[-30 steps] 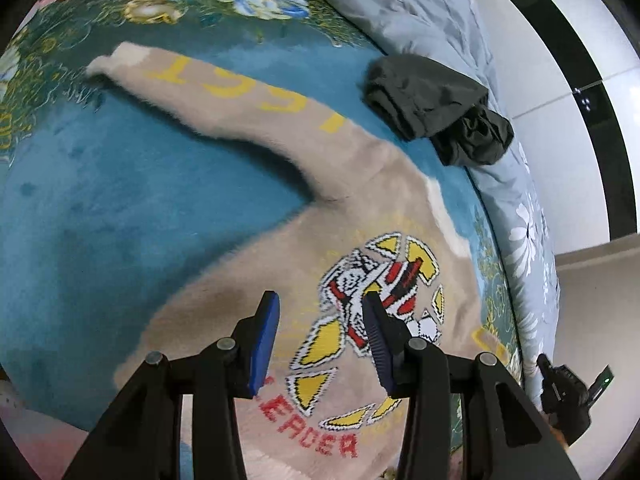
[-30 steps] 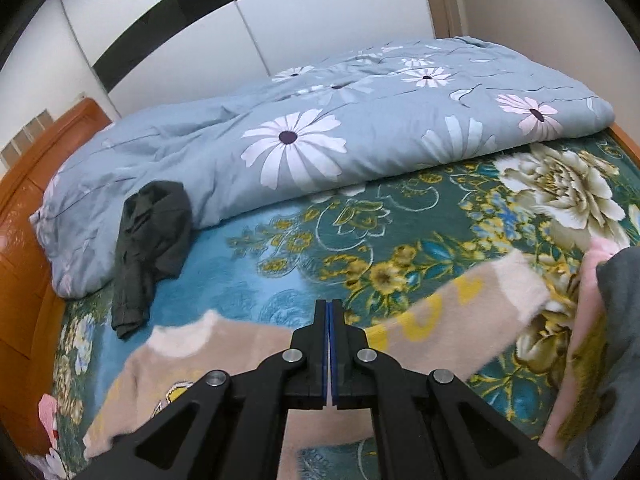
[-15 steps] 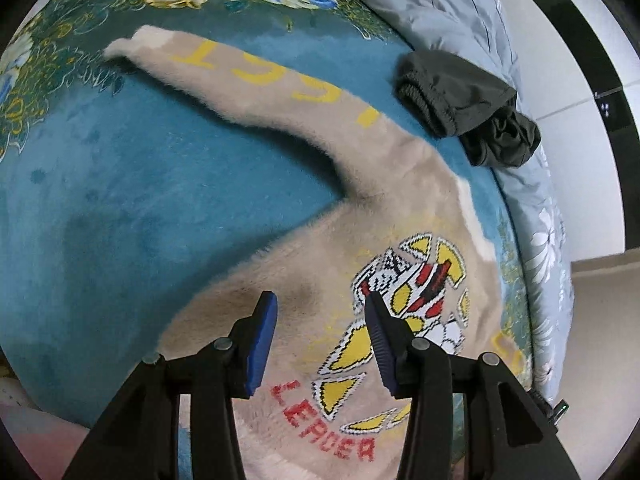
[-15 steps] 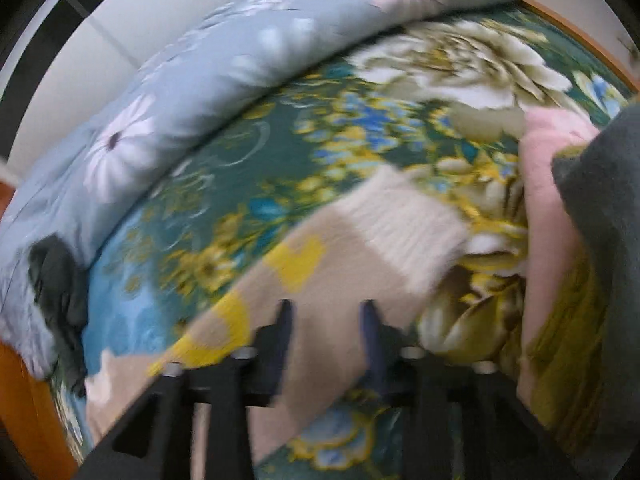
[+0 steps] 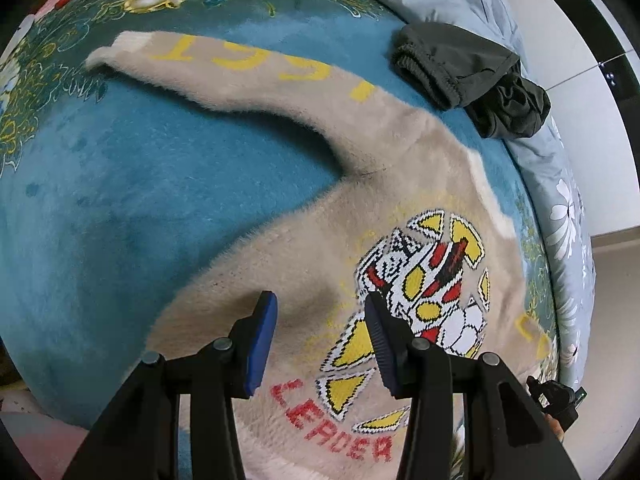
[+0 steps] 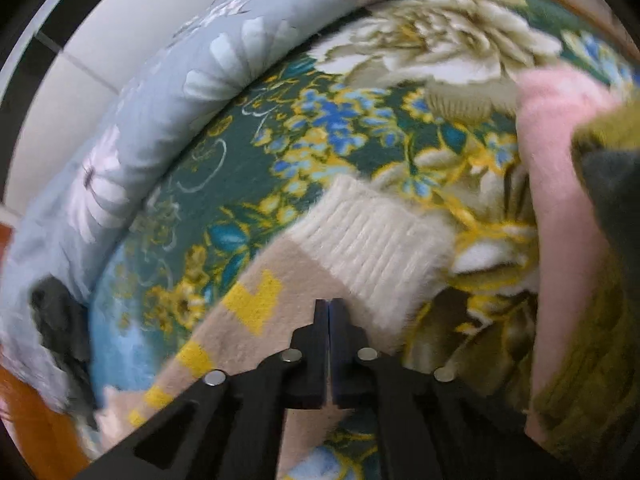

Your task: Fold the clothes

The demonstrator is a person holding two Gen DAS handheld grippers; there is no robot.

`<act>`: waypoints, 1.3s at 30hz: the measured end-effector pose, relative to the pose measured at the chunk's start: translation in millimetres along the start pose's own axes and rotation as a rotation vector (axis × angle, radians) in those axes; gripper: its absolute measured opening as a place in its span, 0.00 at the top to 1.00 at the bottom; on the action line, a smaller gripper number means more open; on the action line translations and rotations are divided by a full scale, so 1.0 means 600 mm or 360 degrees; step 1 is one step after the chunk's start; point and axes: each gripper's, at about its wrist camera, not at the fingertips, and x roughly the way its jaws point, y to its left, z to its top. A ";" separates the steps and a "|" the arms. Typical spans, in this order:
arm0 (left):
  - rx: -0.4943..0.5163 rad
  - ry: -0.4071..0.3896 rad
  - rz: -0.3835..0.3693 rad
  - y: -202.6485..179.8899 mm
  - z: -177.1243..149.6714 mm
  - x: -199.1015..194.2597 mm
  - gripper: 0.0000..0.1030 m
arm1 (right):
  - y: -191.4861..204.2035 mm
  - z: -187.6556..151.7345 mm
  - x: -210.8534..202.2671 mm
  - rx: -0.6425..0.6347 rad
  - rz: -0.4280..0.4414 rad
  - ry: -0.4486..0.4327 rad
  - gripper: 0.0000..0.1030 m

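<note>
While the beige sweater [image 5: 400,216] is lying spread flat and unfolded on the bed [image 5: 120,200], the left hand-held gripper [image 5: 320,340] is hovering apart over its body and the right hand-held gripper [image 6: 329,320] is sitting pressed together, apparently pinching the sleeve near the cuff [image 6: 372,240], so folding is only beginning.

One beige fuzzy sweater [image 5: 304,264]. One dark grey crumpled garment [image 5: 468,76]. One pale blue floral duvet [image 6: 160,92]. One teal floral plush blanket [image 5: 120,184]. One pink knit garment [image 6: 556,200]. One olive knit garment [image 6: 592,344].
</note>
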 end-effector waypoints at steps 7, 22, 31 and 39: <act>-0.0049 0.0005 -0.0067 0.010 -0.001 -0.008 0.55 | 0.019 -0.004 -0.037 -0.0042 0.0117 -0.0032 0.99; -0.0086 0.0057 -0.0062 0.016 0.005 0.007 0.54 | -0.003 -0.023 -0.007 0.0046 -0.0214 0.0072 0.48; -0.0070 0.0071 -0.0052 0.013 0.006 0.015 0.54 | -0.017 -0.024 -0.023 0.0182 0.0034 -0.0028 0.90; -0.0093 0.0074 -0.0114 0.022 0.009 0.010 0.54 | 0.114 -0.070 -0.160 -0.0267 0.0277 -0.0282 0.90</act>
